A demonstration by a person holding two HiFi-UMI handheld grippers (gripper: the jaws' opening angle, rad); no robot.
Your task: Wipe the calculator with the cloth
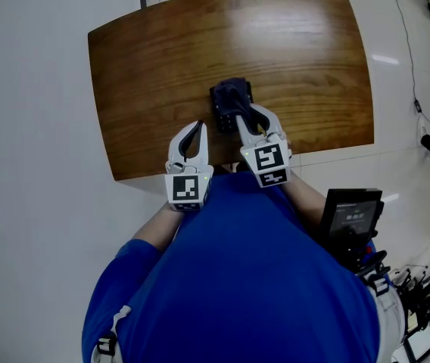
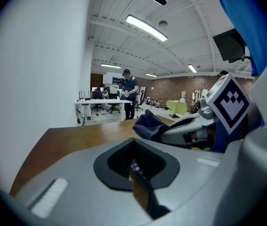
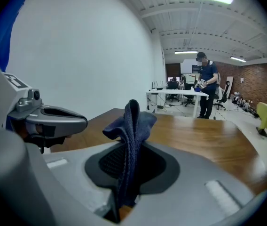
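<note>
A dark blue cloth (image 1: 230,95) is bunched over the near middle of the wooden table (image 1: 162,59). My right gripper (image 1: 246,112) is shut on it, and in the right gripper view the cloth (image 3: 131,126) stands up out of the right gripper (image 3: 128,175). A dark calculator (image 1: 220,119) lies partly under the cloth. My left gripper (image 1: 198,127) sits at its left side. In the left gripper view a thin keyed strip of the calculator (image 2: 139,171) is pinched in the left gripper (image 2: 136,163). The cloth (image 2: 147,124) and right gripper (image 2: 167,131) show beyond.
The table's near edge (image 1: 200,174) runs just under both grippers. A black screen device (image 1: 351,214) hangs at my right hip and a cable (image 1: 408,44) crosses the floor on the right. Far off, a person (image 3: 206,86) stands by a white desk (image 3: 176,95).
</note>
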